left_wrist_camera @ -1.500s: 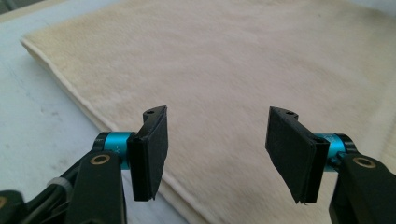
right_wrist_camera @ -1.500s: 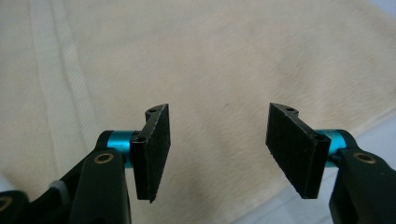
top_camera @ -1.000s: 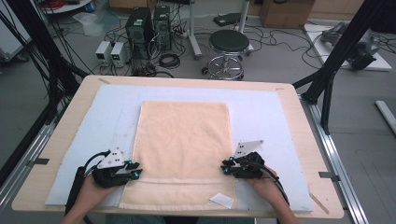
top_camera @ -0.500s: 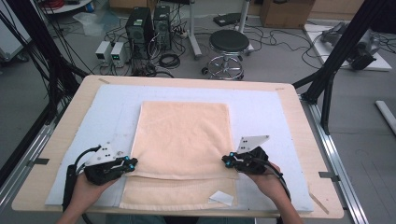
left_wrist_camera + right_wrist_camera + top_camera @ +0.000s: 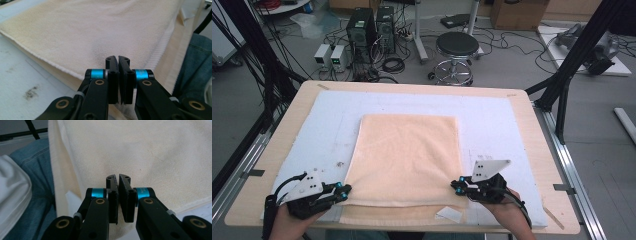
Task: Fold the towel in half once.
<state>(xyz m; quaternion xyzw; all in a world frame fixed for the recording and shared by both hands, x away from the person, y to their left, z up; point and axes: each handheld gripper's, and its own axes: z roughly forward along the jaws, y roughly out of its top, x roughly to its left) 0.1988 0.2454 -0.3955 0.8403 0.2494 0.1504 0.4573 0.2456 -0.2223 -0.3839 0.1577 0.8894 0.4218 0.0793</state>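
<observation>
The peach towel (image 5: 407,155) lay flat on the pale blue mat (image 5: 492,120) that covered the wooden table (image 5: 277,135). Its near portion was doubled over, so that a folded-up upper layer rested on a lower layer whose hem ran along the table's near edge. A small white label (image 5: 448,215) lay at that hem, just beside the right hand.

The left gripper (image 5: 343,190) sat at the towel's near-left side and the right gripper (image 5: 457,185) at its near-right side, each pointing inward toward the cloth. In the left gripper view, the left gripper's (image 5: 118,65) jaws stood pressed together with only a hairline gap. In the right gripper view, the right gripper's (image 5: 118,185) jaws stood the same way. Both pairs had just been closing. The towel's edge appeared to be pinched between each pair, though the cloth inside the jaws was not plainly visible, so the hold is a judgement.

Step in hand: most likely the grasp of the near fold's two ends, at the start of a lift for a fold toward the far edge.

Next move calls for: an equal rise of both hands, steady tension across the edge, and a level carry forward so that the layer lands square on the far portion.
</observation>
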